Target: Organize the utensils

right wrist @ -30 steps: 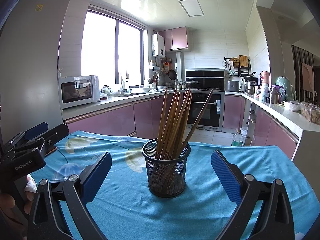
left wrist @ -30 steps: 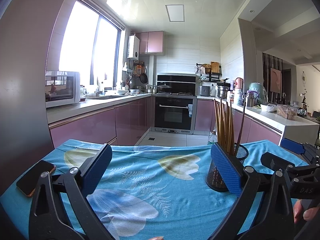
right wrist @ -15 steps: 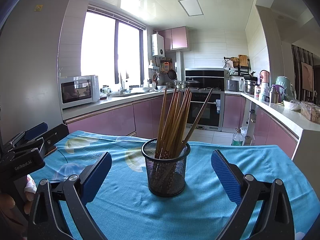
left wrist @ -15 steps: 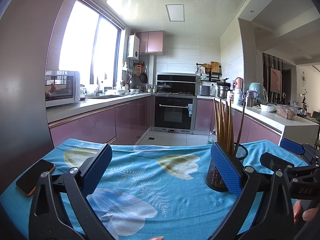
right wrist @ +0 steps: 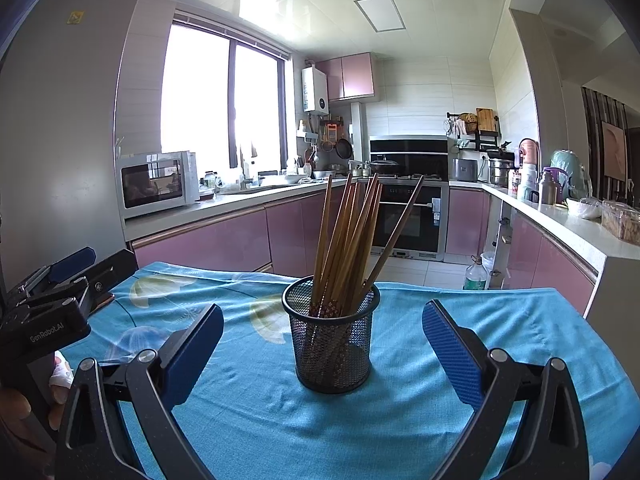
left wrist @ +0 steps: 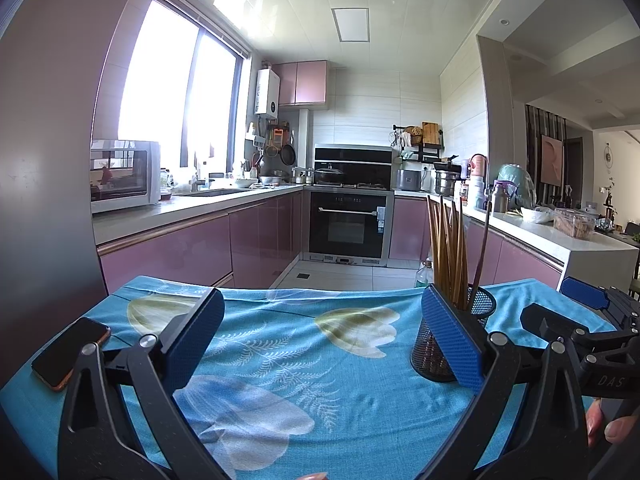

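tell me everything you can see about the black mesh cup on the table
The black mesh cup is a round holder of what looks like wire mesh, with a solid rim and base. It stands upright on the blue floral tablecloth and holds a bundle of brown chopsticks that lean and fan out above its rim. It sits ahead of the open right claw, centred between the fingers, which do not touch it.

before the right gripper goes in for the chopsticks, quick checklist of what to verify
1. Right gripper open, jaws wide apart: ok.
2. Holder upright on the tablecloth: ok.
3. Holder centred between the jaws: ok.
4. Chopsticks standing in the holder, tops free to grab: ok.
5. Left gripper open, holding nothing: ok.
6. Phone well away from the holder, at the table's left edge: ok.
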The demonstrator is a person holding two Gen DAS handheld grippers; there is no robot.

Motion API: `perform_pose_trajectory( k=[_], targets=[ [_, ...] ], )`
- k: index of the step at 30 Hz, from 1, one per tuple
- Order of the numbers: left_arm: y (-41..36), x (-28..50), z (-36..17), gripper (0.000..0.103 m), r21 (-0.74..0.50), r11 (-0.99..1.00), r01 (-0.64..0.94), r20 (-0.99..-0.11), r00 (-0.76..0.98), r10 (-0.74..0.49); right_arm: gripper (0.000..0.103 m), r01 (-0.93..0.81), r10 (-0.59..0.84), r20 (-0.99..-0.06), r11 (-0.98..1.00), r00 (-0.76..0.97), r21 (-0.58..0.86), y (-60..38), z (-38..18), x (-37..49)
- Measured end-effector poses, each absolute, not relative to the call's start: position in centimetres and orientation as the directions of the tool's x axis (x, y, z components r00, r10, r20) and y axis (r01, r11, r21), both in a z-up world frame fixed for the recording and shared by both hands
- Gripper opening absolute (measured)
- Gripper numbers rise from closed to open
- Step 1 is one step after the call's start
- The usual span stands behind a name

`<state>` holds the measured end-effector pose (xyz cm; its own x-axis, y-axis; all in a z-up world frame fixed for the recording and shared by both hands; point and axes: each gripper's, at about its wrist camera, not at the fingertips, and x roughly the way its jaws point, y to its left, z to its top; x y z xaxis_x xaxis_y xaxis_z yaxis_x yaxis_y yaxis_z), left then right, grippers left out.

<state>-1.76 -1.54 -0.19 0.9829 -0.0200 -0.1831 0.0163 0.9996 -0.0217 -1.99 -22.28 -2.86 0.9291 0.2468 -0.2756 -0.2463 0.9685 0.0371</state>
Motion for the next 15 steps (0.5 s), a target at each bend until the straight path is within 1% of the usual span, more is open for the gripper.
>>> perform_pose_trajectory(
  k=[15],
  targets=[
    [-1.66, -1.80, -0.20, 0.097, -0.022, 1.000, 0.017, -0.185, 0.983, -0.021, 0.096, -0.244, 0.246, -0.277, 0.969, 0.929, 0.043, -22.38, -2.99, -1.99]
  ],
)
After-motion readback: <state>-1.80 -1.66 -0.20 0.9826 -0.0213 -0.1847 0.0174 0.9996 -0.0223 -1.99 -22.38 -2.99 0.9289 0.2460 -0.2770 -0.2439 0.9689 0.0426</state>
